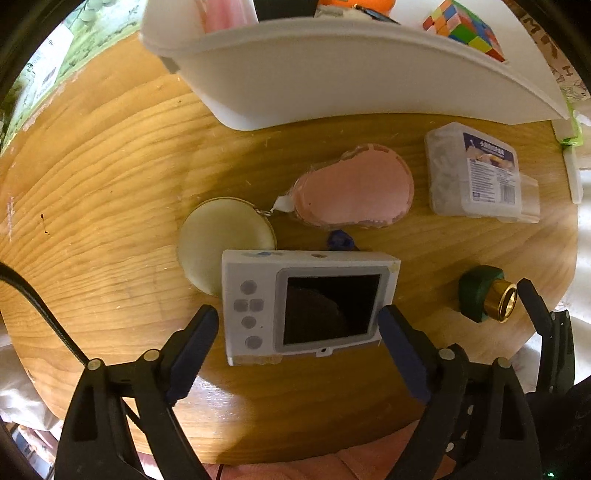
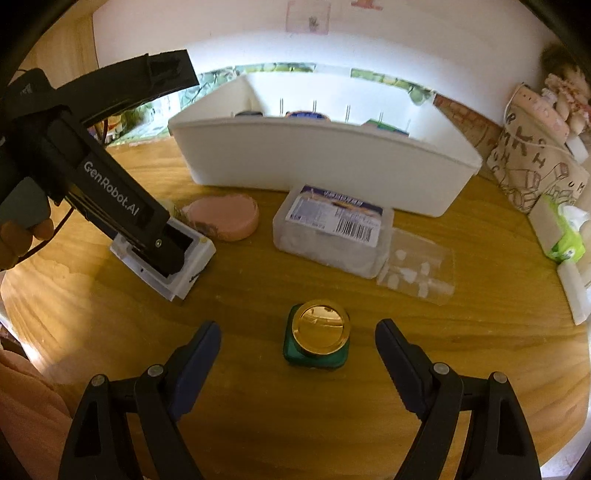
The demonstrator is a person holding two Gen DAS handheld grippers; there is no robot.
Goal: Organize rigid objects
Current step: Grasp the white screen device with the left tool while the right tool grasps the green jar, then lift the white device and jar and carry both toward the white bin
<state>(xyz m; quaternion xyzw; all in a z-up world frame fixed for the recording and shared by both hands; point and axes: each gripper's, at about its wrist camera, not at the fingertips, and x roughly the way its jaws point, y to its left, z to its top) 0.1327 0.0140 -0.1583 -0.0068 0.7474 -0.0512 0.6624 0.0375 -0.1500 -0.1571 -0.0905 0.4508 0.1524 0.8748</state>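
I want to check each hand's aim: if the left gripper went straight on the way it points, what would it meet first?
Most likely the white toy camera: it lies between the open left gripper fingers on the wooden table.

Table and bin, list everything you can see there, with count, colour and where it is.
toy camera: one, white, flat on table, between left fingers
bottle: one, green, gold cap, near edge, before right gripper
round compact: one, cream, behind camera
pink case: one, mid-table
clear box: one, labelled, right of pink case
bin: one, white, at back
puzzle cube: one, multicoloured, in bin
patterned bag: one, beige, right of bin
left gripper: black, open
right gripper: black, open
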